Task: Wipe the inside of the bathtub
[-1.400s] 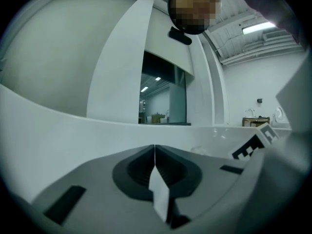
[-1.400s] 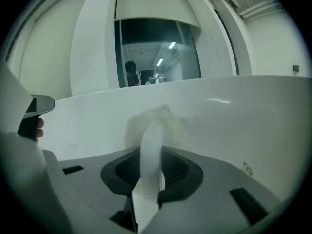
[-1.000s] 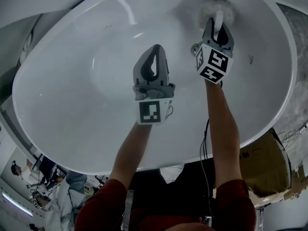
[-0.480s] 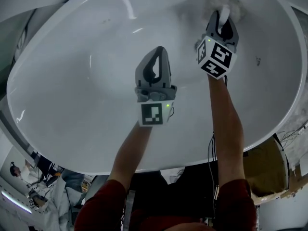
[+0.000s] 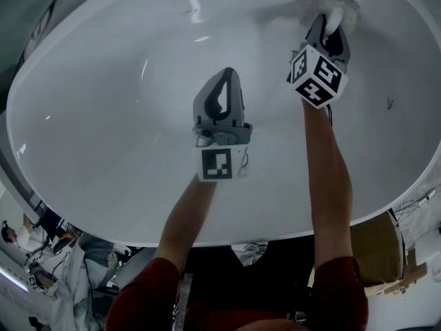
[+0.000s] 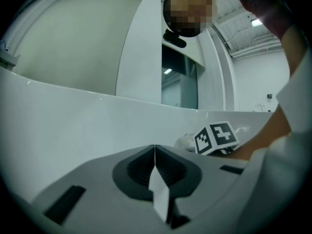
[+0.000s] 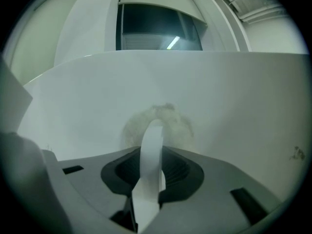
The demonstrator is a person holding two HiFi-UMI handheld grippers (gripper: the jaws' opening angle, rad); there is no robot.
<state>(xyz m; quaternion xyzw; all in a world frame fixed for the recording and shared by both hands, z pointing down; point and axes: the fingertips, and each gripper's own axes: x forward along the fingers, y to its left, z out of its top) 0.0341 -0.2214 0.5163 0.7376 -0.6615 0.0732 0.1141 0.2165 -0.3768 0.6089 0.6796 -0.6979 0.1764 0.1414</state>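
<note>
Inside the bathtub [image 5: 103, 129], the left gripper [image 5: 225, 76] hangs over the middle of the basin, its jaws together on nothing and apart from the tub's surface. The right gripper [image 5: 329, 27] is to its right and farther in, at the tub's far wall. Its jaws are closed on the handle of a brush [image 5: 313, 7], whose head lies against that wall. Both arms reach in over the tub's near rim. Outside that rim, a box [image 5: 375, 243] sits to the right.

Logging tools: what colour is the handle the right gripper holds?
White handle, clearest in right gripper view.
</note>
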